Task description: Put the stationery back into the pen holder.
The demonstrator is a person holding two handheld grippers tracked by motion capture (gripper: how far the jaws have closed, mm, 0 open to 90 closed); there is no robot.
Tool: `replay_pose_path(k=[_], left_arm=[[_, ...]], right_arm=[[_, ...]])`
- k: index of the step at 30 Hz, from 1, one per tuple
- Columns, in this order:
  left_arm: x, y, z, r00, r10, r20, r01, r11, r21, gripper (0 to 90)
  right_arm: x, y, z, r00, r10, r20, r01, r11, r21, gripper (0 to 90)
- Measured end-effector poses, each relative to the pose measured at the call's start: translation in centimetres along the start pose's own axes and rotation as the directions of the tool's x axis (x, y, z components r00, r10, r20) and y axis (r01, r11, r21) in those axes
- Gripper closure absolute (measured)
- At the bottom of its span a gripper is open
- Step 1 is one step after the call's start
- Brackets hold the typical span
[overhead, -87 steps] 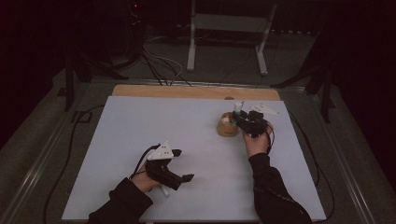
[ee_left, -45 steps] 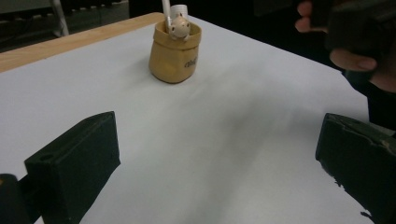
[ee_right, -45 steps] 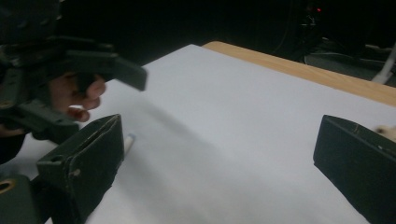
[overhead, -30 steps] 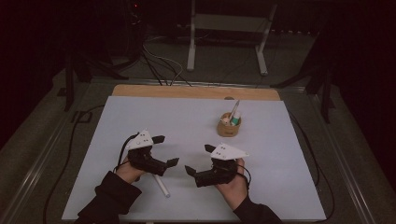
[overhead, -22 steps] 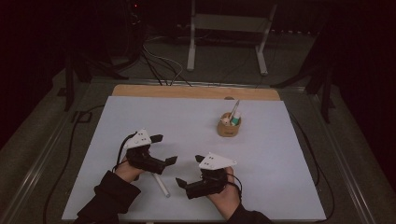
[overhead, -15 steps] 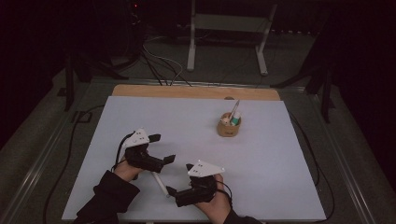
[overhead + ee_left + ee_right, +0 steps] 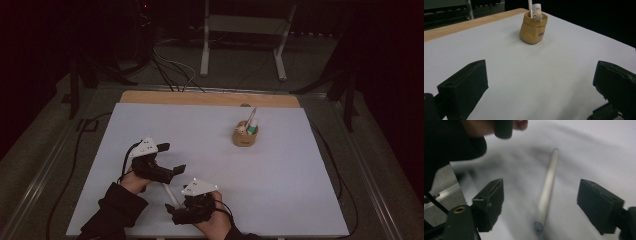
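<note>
Room dark; floor behind the table carried loose cables and a white metal stand at 12 o'clock. Work surface: white table top (image 7: 280,190), matte and smooth, with a bare wooden strip along its far edge.

Other items: a small tan holder (image 7: 245,135), rounded and sack-shaped, stood at about 1 o'clock from table centre, well apart from both hands. A white stick and a white-capped, green-bodied item stood upright in it. In the left gripper view the holder (image 7: 532,27) sat straight ahead, with nothing between it and the jaws.

Task item: white pen (image 7: 171,196), a slim straight cylinder with bluish ends, lay flat on the table near the front edge at about 7 o'clock from centre. In the high view it ran between the two grippers, partly covered by them. In the right gripper view the pen (image 7: 547,187) lay lengthwise in the gap between the jaws, touching neither; that picture was motion-blurred.

Left gripper (image 7: 170,172): jaws wide apart, empty, just beside the pen's far end.
Right gripper (image 7: 172,215): jaws wide apart, empty, straddling the pen's near end from above.

Clearance: the front edge of the table lay close behind the right hand. Open white surface extended from 12 to 4 o'clock.
</note>
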State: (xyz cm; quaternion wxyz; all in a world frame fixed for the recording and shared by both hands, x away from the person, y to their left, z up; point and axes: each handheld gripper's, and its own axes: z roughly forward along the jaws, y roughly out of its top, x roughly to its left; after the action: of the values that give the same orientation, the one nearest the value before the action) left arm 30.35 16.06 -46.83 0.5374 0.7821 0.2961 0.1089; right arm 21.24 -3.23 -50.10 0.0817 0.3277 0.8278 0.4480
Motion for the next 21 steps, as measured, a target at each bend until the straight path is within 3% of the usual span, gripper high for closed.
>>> replay_pose_path(k=[5,11,21], left_arm=[[0.0,0.1,-0.1,1.0,-0.003,0.0,0.003,1.0,-0.003,0.4],[0.1,0.0,0.0,1.0,-0.002,-0.005,0.002,1.0,0.005,0.4],[0.4,-0.1,-0.2,0.9998,-0.01,-0.018,0.01,0.9999,0.007,0.4]], right_arm=[[0.6,-0.3,1.0,0.9985,-0.027,0.048,0.025,0.998,0.052,36.6],[0.9,-0.3,2.0,0.994,-0.055,0.095,0.045,0.994,0.098,47.1],[1.0,0.4,3.5,0.9902,-0.047,0.132,0.028,0.989,0.145,55.6]])
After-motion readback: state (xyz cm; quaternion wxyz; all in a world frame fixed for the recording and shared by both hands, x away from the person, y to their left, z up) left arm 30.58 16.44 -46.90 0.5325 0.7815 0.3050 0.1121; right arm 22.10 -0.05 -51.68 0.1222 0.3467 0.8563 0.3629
